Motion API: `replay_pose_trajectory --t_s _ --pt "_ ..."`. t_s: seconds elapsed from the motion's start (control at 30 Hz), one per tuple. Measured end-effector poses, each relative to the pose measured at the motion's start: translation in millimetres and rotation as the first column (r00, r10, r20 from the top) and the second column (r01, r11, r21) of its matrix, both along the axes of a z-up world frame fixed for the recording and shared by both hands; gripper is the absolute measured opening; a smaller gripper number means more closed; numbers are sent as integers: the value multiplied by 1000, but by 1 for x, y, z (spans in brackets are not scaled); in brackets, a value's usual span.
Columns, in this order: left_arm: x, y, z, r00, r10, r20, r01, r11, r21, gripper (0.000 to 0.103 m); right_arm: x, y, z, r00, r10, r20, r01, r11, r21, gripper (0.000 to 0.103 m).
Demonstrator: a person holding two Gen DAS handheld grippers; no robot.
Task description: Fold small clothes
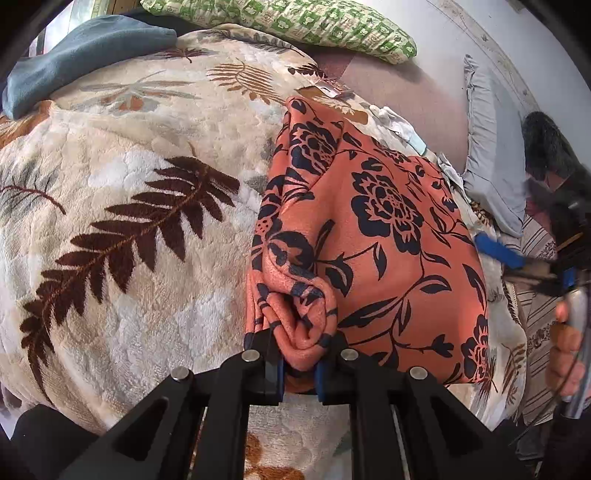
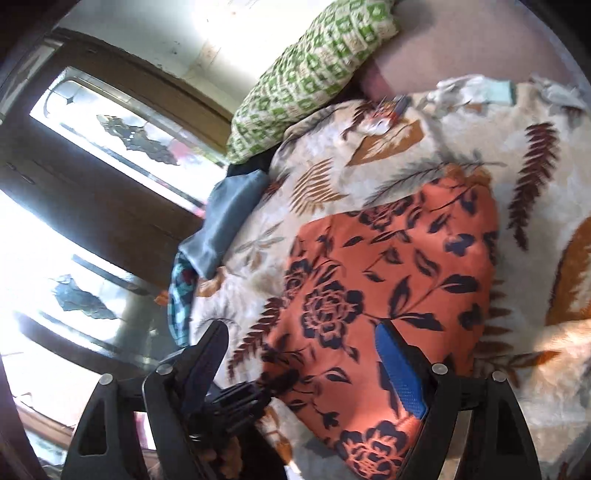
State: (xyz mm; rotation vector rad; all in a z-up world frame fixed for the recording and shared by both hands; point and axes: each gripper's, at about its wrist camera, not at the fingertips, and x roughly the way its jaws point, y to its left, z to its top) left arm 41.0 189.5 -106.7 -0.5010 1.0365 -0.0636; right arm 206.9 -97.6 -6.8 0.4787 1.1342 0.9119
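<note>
An orange garment with dark blue flowers [image 1: 369, 236] lies on a fleece blanket with brown fern prints [image 1: 129, 221]. My left gripper [image 1: 299, 365] is shut on a bunched fold at the garment's near corner. In the right wrist view the same garment [image 2: 388, 280] lies spread below my right gripper [image 2: 303, 347], whose jaws stand wide open and hold nothing. Its blue-padded right finger [image 2: 400, 373] hovers over the garment. The right gripper's blue pad [image 1: 498, 253] also shows at the garment's right edge in the left wrist view.
A green patterned pillow [image 1: 288, 22] lies at the bed's far end. A blue-grey cloth [image 1: 81, 55] sits at the blanket's far left. A grey pillow [image 1: 491, 162] and white scraps [image 1: 395, 122] lie to the right. Glass-panelled doors [image 2: 92, 166] stand beside the bed.
</note>
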Motion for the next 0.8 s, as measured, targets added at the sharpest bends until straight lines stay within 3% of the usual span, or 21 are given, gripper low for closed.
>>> replay_pose_trajectory --t_s 0.03,0.07,0.1,0.13,0.2,0.27,0.33,0.37,0.43,0.5,0.57,0.6,0.63,0.73,0.8 --pt "-1 2 3 1000 1 -2 -1 1000 -24 17 5 4 -19 998 0 -60 -1 1000 -13 84" --pt "-5 7 9 1000 11 -2 -11 999 -42 21 11 4 -47 990 -34 -137 21 995 -95 83" --pt "-9 11 19 999 41 10 -41 999 -21 29 14 -3 -77 974 -73 -214 47 991 -124 72" --pt "-15 14 33 997 68 47 -69 998 17 33 13 -16 -92 964 -118 -237 103 992 -74 51" --pt "-24 15 64 983 98 155 -111 991 75 42 8 -40 -99 945 -192 -265 189 981 -39 30" --pt "-19 6 86 971 64 230 -86 992 89 49 6 -46 -103 940 -192 -283 199 980 -3 30" --pt "-2 -9 89 968 -7 251 -10 998 67 52 8 -46 -104 938 -189 -289 199 980 7 30" --pt "12 -17 82 973 -36 230 23 998 59 53 8 -44 -103 939 -188 -287 198 980 6 30" --pt "45 -29 49 993 -52 103 43 996 84 53 9 -45 -101 943 -180 -282 188 982 1 30" --pt "63 -35 15 998 -61 -8 61 984 166 52 11 -48 -95 939 -178 -293 188 982 6 30" --pt "63 -41 18 997 -80 18 73 971 229 52 13 -51 -76 947 -174 -269 184 983 14 40" --pt "63 -41 21 997 -83 11 78 970 230 52 17 -50 -63 958 -170 -233 181 983 25 64" --pt "63 -40 22 997 -82 8 79 972 223 52 22 -51 -49 966 -175 -190 185 982 38 79" --pt "63 -36 19 997 -81 5 78 975 209 52 49 -44 -31 976 -174 -131 185 980 75 79" --pt "65 -40 19 996 -93 8 89 973 214 52 73 -40 -57 966 -181 -183 183 983 -7 79"
